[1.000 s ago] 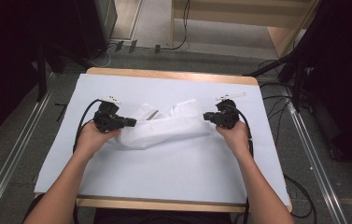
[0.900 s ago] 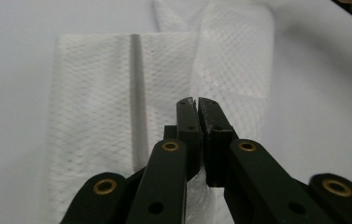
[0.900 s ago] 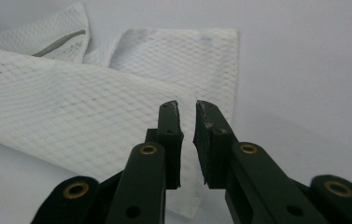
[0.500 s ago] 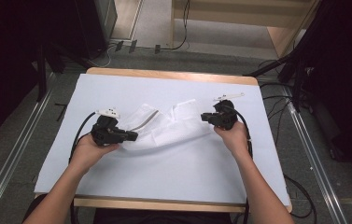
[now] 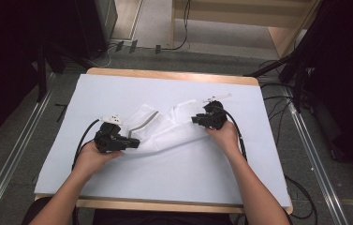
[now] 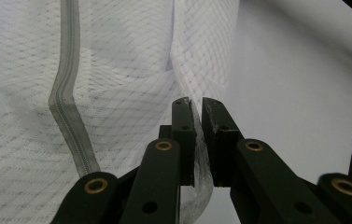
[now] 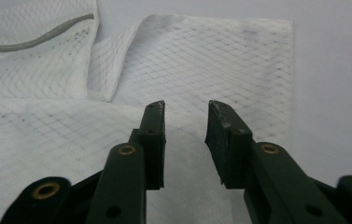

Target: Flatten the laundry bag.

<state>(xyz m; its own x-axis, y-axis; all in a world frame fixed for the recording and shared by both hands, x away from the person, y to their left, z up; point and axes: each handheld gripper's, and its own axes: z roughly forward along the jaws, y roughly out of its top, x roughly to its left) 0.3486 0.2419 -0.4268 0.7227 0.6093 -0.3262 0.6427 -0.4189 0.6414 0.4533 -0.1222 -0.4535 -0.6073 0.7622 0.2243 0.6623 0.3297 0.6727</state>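
A fold of the white mesh garment (image 5: 165, 131) is clamped by the left gripper (image 6: 197, 116); the right gripper (image 7: 185, 121) is held above it, its jaws just opened and apart, mid-bench.

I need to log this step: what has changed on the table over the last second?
The left gripper pulled its edge of the white garment toward the person, stretching it diagonally; fabric is between its jaws, which have just eased open slightly. The right gripper has just opened, its jaws apart over the cloth. The table cover stayed put.
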